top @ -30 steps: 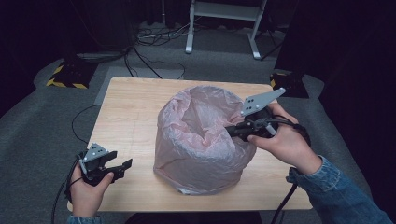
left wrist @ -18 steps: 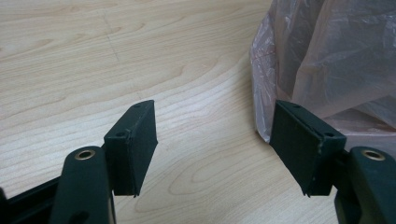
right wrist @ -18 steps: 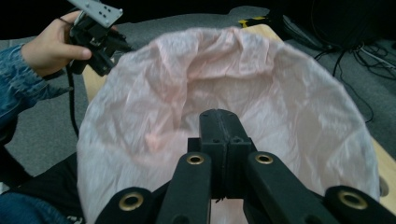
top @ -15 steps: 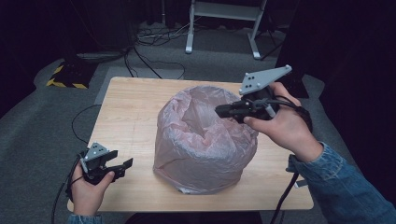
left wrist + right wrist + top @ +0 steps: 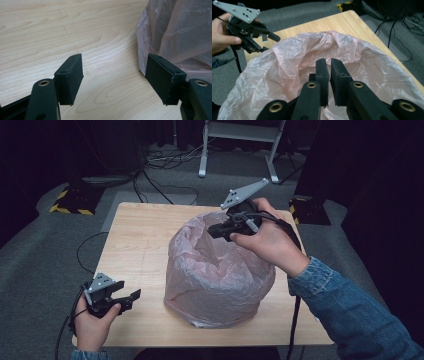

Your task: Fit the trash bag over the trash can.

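Pink bag sits draped over the bin, mostly lined; rim looks unevenly seated, hard to tell. Right gripper hangs over the bag mouth, jaws just cracking apart, nothing between them. Left gripper wide open, empty, bag wall just beside its one finger.

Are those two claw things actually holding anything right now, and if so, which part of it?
Neither holds anything. The left gripper is open over the table; the right gripper, just opening, has nothing between its jaws above the pink bag.
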The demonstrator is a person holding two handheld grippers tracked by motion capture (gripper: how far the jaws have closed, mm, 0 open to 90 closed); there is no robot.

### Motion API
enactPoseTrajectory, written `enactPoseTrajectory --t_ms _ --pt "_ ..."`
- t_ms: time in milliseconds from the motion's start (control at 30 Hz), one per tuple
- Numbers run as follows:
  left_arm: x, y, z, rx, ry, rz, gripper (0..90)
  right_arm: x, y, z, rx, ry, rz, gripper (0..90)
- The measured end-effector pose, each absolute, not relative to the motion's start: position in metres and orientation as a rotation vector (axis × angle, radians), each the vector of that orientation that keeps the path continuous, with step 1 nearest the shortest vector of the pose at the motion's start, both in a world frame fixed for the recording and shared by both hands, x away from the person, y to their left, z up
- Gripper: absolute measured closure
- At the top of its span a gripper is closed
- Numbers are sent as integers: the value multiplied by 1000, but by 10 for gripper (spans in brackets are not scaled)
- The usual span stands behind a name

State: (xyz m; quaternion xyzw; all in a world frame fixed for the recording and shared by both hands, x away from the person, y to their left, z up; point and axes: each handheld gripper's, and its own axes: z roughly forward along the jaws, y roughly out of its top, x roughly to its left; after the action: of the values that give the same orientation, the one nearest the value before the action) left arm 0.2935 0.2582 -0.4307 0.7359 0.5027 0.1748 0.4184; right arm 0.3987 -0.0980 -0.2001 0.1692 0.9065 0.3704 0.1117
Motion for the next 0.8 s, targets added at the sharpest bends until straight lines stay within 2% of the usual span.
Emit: enactPoseTrajectory --t_ms 133,200,333,500,800 --pt "285 265 -432 1827 1290 448 306 403 -92 -206 503 2706 1030 705" --pt "281 268 -431 1821 1300 454 306 405 -89 -209 519 2717 1008 590" --pt "276 272 -432 1813 1314 459 305 409 -81 -217 500 2736 943 469" --pt "274 275 -433 1807 1326 461 305 417 -71 -230 510 2752 874 360" --pt "278 276 -435 1807 1320 457 303 447 -54 -274 510 2749 697 258"
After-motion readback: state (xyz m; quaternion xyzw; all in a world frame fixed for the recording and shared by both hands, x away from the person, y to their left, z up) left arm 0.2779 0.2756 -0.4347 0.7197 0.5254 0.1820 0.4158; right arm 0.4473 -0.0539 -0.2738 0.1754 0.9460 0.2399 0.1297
